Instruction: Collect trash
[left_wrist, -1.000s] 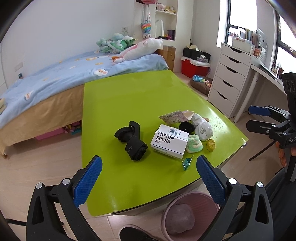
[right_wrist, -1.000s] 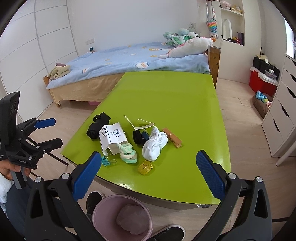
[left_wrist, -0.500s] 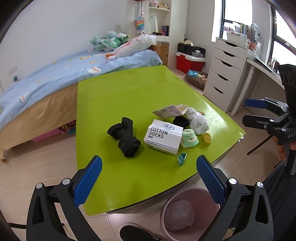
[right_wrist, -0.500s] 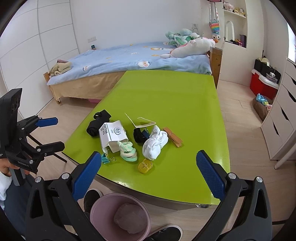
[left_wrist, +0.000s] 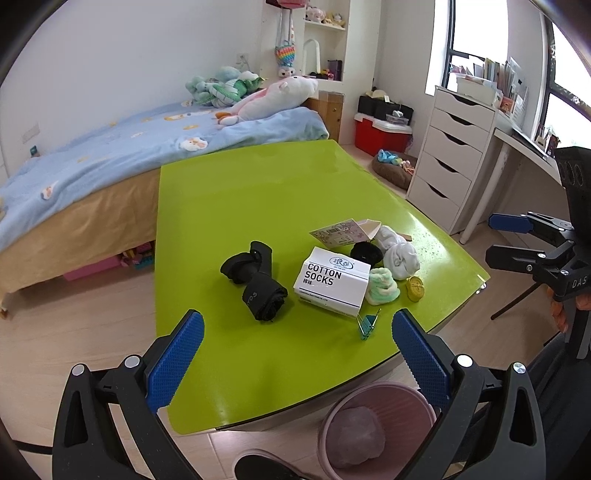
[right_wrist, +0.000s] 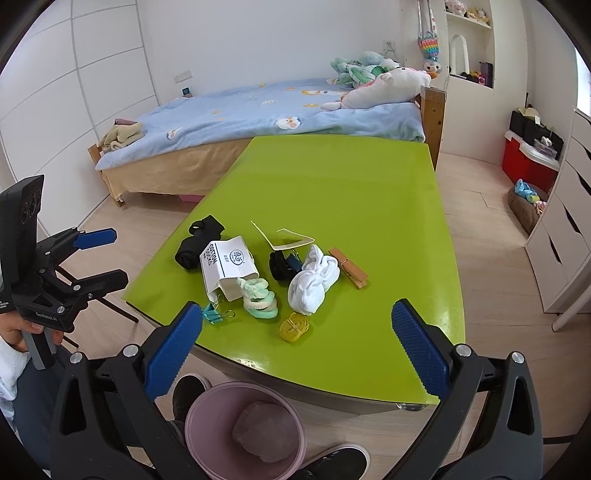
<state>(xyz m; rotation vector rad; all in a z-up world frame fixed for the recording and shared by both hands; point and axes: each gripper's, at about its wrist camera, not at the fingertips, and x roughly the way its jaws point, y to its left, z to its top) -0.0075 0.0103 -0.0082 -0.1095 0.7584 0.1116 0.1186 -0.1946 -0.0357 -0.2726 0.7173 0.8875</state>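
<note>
while both tools, left (left_wrist: 297, 347) & right (right_wrist: 295, 341), hang spread w/ nothing held, cotton socks box (left_wrist: 332, 286) lies on green worktop (left_wrist: 229, 206), pink bin (right_wrist: 245, 430) below.

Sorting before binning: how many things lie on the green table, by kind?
Black socks: 2
White sock: 1
Box: 1
Hair ties: 1 bundle
Black scrunchie: 1
Binder clip: 1
Clothespin: 1
Card: 1
Yellow band: 1
Total: 10

The pink bin (right_wrist: 245, 428) is partly hidden behind the right gripper's left finger (right_wrist: 173, 350). A shoe (right_wrist: 338, 463) is cut off by the bottom edge. Small print on the sock box (left_wrist: 332, 282) is unreadable.
</note>
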